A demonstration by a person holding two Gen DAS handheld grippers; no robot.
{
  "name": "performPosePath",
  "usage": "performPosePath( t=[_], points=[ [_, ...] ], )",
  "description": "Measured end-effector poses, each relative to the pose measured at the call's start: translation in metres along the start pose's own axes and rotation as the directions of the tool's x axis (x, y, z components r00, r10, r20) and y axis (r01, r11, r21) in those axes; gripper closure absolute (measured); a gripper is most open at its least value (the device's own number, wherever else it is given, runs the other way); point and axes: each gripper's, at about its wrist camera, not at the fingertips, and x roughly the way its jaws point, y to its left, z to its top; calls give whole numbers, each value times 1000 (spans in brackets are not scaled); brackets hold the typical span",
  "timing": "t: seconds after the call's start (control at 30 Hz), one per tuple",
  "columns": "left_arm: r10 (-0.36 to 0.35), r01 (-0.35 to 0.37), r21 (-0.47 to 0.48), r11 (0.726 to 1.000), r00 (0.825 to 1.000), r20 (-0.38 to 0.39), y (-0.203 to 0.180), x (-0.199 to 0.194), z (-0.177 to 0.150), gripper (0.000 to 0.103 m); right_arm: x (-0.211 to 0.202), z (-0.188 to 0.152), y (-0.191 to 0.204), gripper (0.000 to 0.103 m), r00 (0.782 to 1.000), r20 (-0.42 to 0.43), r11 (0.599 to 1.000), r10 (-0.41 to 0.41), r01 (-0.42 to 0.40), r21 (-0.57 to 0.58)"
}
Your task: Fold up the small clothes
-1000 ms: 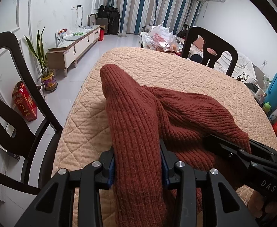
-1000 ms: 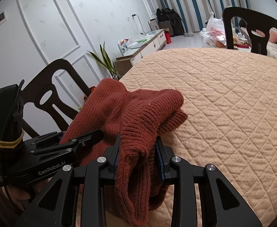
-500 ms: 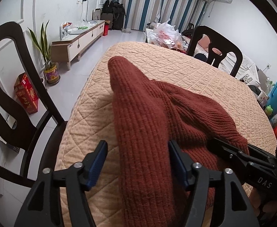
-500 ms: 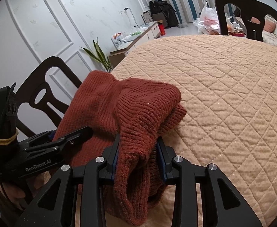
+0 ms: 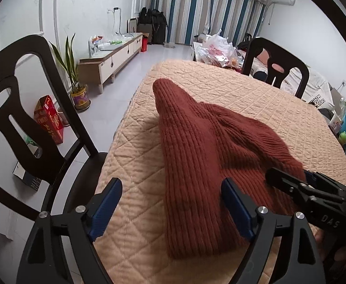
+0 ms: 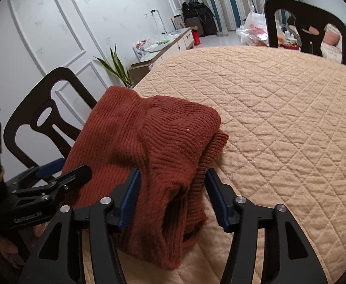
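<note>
Our left gripper [image 5: 170, 209] and right gripper [image 6: 173, 197] were both opening, jaws clear of the sweater [image 5: 210, 146] between them. It lay folded near the quilt [image 6: 279, 108] edge. We judged this fold laid down; tidying perhaps remained.

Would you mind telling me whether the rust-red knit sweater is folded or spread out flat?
Folded. The rust-red knit sweater lies bunched on the quilted table cover, with stacked layers showing at its near edge.

Rust-red ribbed sweater [image 5: 196, 156], peach quilted cover [image 6: 279, 108]
</note>
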Motion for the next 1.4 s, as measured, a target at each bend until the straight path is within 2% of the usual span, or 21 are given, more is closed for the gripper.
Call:
performPosePath(
  t=[0.27,0.37,0.43,0.73,0.9,1.13,1.4],
  points=[
    [17,-17,11,1000,1000,22,-10,-26,-21,11,-26,-16,9,40,997,58,998,-46,49,-51],
    [36,-37,27,999,999,26,-16,-34,-35,10,-41,-27,11,34,996,73,996,-56,61,-65],
    [48,-48,25,999,999,18,-17,-36,-43,10,-47,-34,13,33,995,77,995,-59,65,-80],
    [77,-76,12,997,997,-32,-23,-31,-81,10,-49,-72,9,33,992,-1,986,-130,129,-107],
    [67,-67,8,998,996,-61,-26,-29,-92,10,-48,-86,7,33,986,-46,983,-159,153,-101],
    [94,-92,28,995,993,-70,-31,-28,-95,10,-48,-97,6,33,979,-67,978,-194,187,-95],
    [123,-119,59,991,991,-62,-36,-25,-97,4,-52,-102,8,33,974,-60,970,-220,212,-117]
  ],
)
